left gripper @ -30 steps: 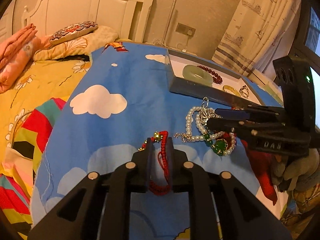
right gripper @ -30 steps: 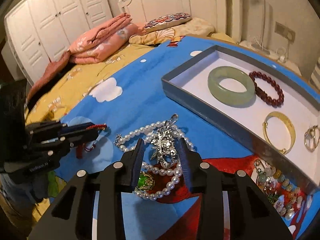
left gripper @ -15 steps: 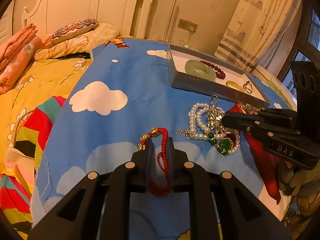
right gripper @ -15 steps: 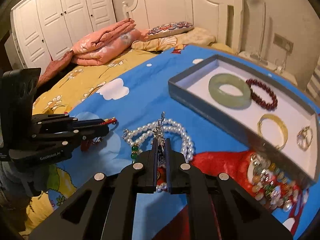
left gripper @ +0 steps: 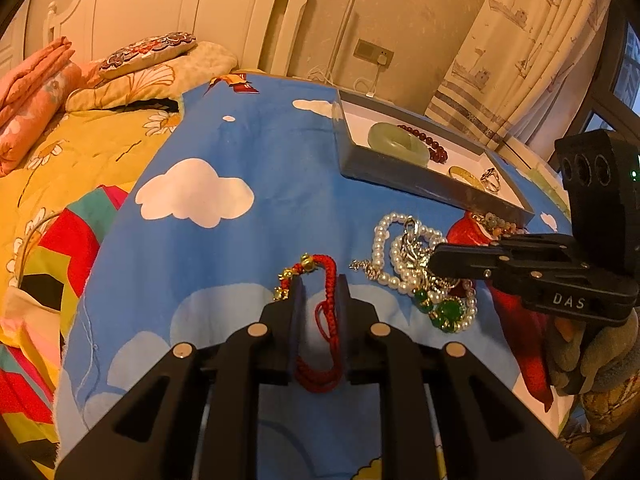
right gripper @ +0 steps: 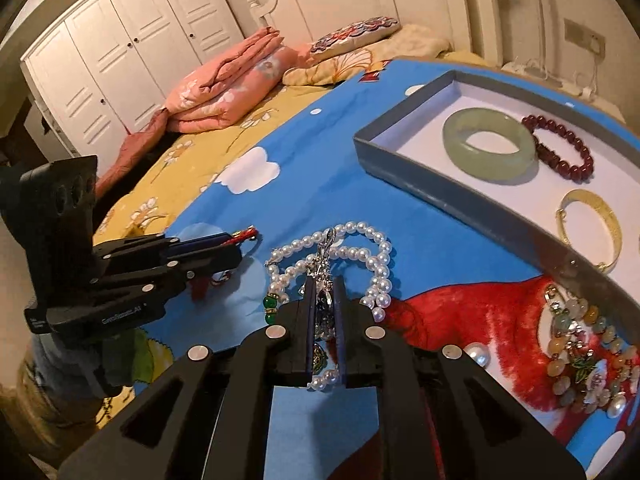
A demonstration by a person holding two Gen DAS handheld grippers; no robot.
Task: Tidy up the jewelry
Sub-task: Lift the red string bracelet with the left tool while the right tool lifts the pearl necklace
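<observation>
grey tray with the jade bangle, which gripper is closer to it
Right. The right gripper, shut on the silver pendant in the pearl necklace, sits just short of the grey tray. The left gripper, clamping the red cord bracelet, is farther back.

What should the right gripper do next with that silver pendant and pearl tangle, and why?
Probably lift slowly. The right gripper is shut on the silver pendant, which lies tangled with the pearl necklace on the blue sheet, so a gentle rise would show what comes along before heading to the tray.
</observation>
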